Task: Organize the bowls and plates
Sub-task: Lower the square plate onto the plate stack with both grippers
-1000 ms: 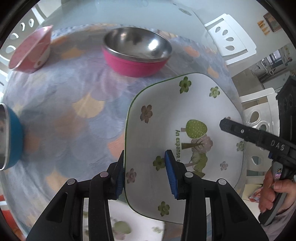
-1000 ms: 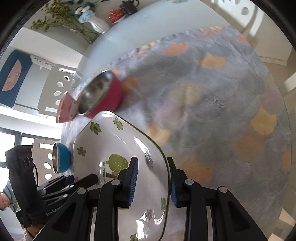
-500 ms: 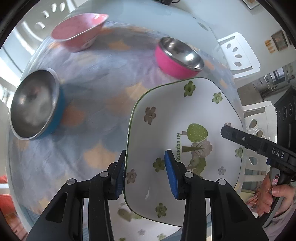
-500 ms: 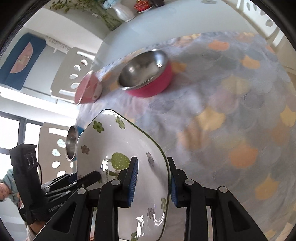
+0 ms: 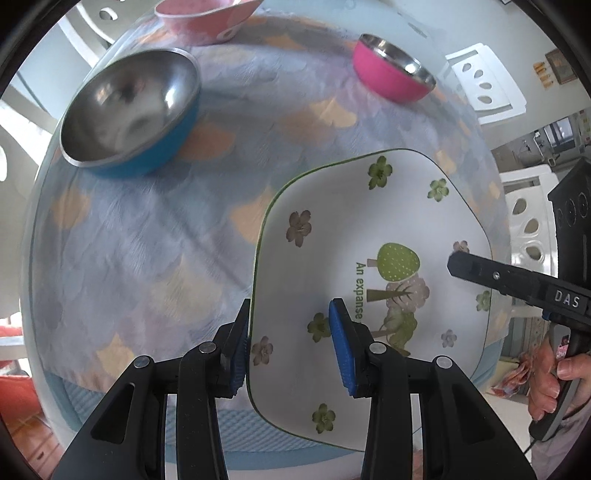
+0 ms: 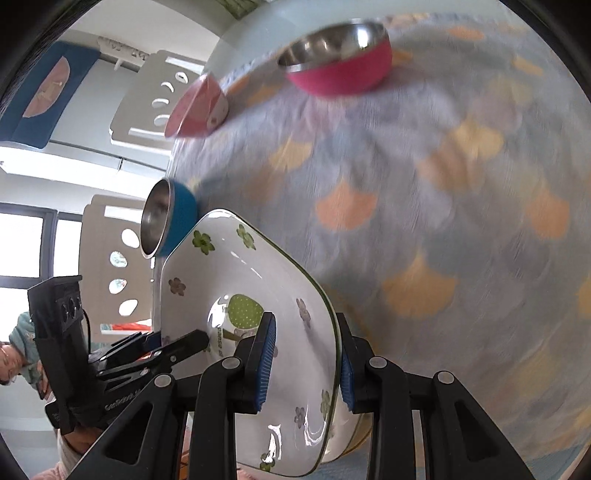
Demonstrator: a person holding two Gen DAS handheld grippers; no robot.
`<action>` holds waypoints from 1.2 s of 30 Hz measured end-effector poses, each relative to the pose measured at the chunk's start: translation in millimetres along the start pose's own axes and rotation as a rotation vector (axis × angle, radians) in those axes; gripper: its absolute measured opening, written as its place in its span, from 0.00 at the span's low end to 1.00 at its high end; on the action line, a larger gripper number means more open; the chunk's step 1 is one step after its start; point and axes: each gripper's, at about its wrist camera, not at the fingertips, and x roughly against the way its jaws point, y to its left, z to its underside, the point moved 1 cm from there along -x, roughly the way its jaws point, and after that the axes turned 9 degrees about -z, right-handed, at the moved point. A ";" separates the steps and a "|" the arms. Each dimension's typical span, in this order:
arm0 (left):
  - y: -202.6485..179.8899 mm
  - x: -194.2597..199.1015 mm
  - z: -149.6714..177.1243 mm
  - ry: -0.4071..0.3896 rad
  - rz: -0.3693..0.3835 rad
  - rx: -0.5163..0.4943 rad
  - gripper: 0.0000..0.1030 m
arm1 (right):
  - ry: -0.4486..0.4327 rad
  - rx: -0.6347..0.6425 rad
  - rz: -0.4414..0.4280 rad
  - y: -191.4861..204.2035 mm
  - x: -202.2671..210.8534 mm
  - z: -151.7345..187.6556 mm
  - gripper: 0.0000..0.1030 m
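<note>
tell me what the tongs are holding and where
Both hold the flowered plate by its rim: left tongs on one edge, right tongs on the opposite edge.

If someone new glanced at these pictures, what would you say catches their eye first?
The white floral plate dominates, held above the patterned tablecloth with the left claw and the right claw clamped on opposite edges. Beyond it, on the cloth, sit a blue steel bowl, a pink steel bowl and a pale pink bowl.

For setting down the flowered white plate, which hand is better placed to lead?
Neither alone, probably: the left gripper and the right gripper each clamp an opposite rim of the flowered white plate, held above the patterned tablecloth.
</note>
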 end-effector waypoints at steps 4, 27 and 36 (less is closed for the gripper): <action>4.7 -4.6 4.1 0.002 0.002 0.008 0.34 | 0.019 -0.021 -0.003 -3.0 -9.7 13.2 0.30; 5.0 -24.6 9.3 -0.020 -0.003 0.001 0.35 | 0.056 -0.113 -0.001 -24.5 -23.4 45.1 0.30; 2.8 -27.9 7.5 -0.030 -0.013 0.015 0.36 | 0.060 -0.117 -0.015 -24.8 -20.8 43.3 0.30</action>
